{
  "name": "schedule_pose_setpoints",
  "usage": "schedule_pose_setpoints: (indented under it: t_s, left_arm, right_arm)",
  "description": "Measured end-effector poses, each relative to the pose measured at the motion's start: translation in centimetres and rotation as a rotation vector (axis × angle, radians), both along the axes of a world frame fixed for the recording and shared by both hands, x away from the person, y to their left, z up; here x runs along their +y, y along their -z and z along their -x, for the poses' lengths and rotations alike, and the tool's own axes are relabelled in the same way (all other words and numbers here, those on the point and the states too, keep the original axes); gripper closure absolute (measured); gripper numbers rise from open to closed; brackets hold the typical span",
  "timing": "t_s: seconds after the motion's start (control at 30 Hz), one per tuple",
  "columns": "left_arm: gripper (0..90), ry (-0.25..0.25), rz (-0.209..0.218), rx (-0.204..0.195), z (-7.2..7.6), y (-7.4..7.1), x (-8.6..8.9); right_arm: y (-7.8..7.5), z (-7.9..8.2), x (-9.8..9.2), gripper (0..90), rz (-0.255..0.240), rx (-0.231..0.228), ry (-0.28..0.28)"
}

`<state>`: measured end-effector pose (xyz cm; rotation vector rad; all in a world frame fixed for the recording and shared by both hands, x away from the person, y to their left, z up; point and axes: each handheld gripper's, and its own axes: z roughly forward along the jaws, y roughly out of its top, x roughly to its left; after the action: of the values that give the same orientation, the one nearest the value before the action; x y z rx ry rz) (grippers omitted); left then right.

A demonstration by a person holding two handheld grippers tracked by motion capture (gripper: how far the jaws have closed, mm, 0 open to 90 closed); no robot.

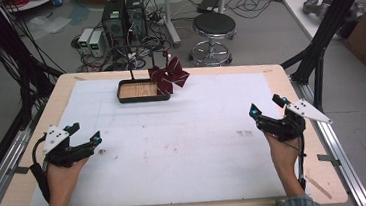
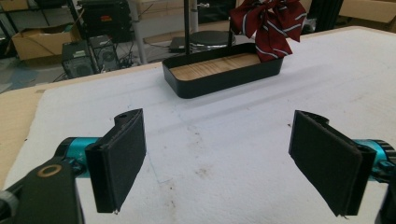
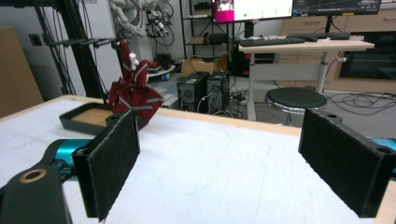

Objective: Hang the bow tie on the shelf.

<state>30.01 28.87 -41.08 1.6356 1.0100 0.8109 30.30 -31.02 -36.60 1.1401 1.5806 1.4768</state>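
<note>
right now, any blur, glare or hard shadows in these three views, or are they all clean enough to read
High view: even soft light, no glare on the white mat, though the bow is small and slightly soft. Left gripper view: the bow and tray are sharp, shadows faint. Right gripper view: the near pads are crisp, the background monitor is bright and slightly washed out.

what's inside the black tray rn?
The black tray shows a bare wooden floor and thin black rods of a stand rising from it. At one end, the dark red striped bow hangs over the rim and covers that corner, so what lies beneath it cannot be seen.
</note>
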Motion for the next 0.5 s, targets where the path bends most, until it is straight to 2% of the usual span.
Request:
schedule_pose_setpoints:
  t_s: [0.27,0.5]
  left_arm:
    - [19.1,-0.001,-0.001,0.002,0.1,0.0,-0.1]
    - [19.1,-0.008,-0.006,0.003,0.1,0.1,0.0]
  right_arm:
    - [2.6,1.7,0.2,11.6,-0.005,0.016,-0.003]
    - [4.8,2.4,0.0,11.6,-0.029,0.067,0.013]
